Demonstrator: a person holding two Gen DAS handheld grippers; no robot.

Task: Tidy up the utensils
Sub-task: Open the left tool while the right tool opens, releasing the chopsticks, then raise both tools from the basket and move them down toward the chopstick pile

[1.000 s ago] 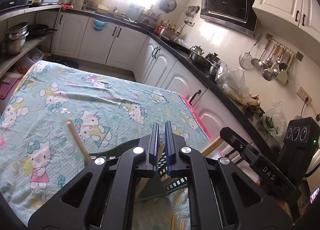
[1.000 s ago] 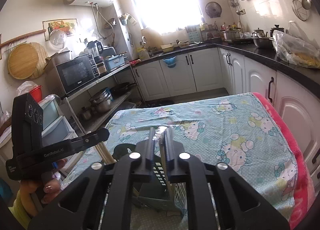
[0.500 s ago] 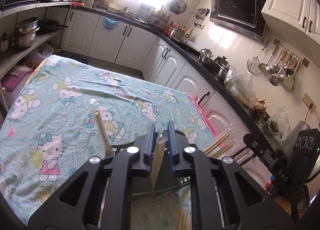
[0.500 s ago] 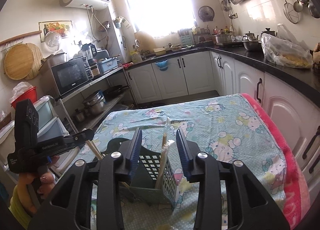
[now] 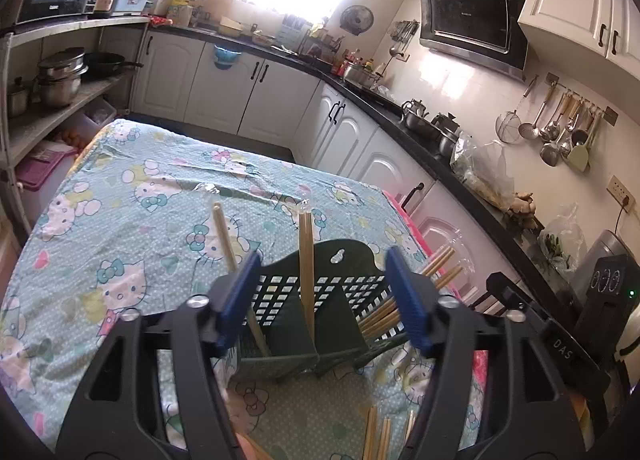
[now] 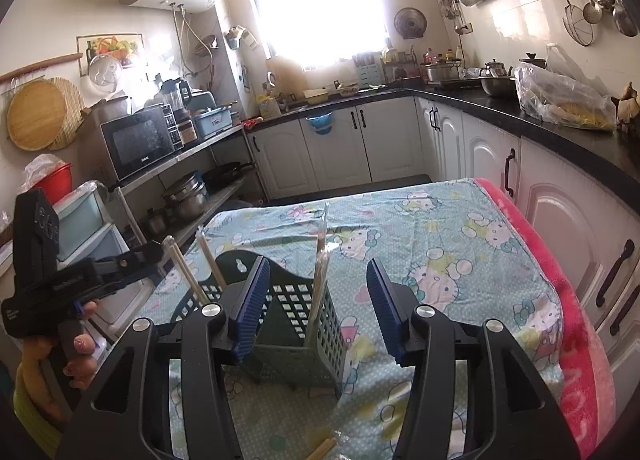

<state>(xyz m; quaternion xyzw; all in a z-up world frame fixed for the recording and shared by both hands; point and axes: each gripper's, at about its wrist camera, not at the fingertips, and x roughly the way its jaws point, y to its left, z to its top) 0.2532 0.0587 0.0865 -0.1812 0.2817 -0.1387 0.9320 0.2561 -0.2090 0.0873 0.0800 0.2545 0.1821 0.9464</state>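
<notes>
Both grippers, left (image 5: 324,296) and right (image 6: 316,308), now stand wide and empty; we've released the chopsticks (image 5: 306,264) upright into the green caddy (image 5: 352,260). Loose chopsticks (image 5: 378,434) on the tablecloth (image 5: 132,220) come next.

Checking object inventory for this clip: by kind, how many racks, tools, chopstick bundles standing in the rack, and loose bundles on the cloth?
Green utensil rack: 1
Tools, both open: 2 (left tool, right tool)
Chopstick bundles standing in rack: 3 ()
Loose chopstick bundle on tablecloth: 1
Total: 7
</notes>
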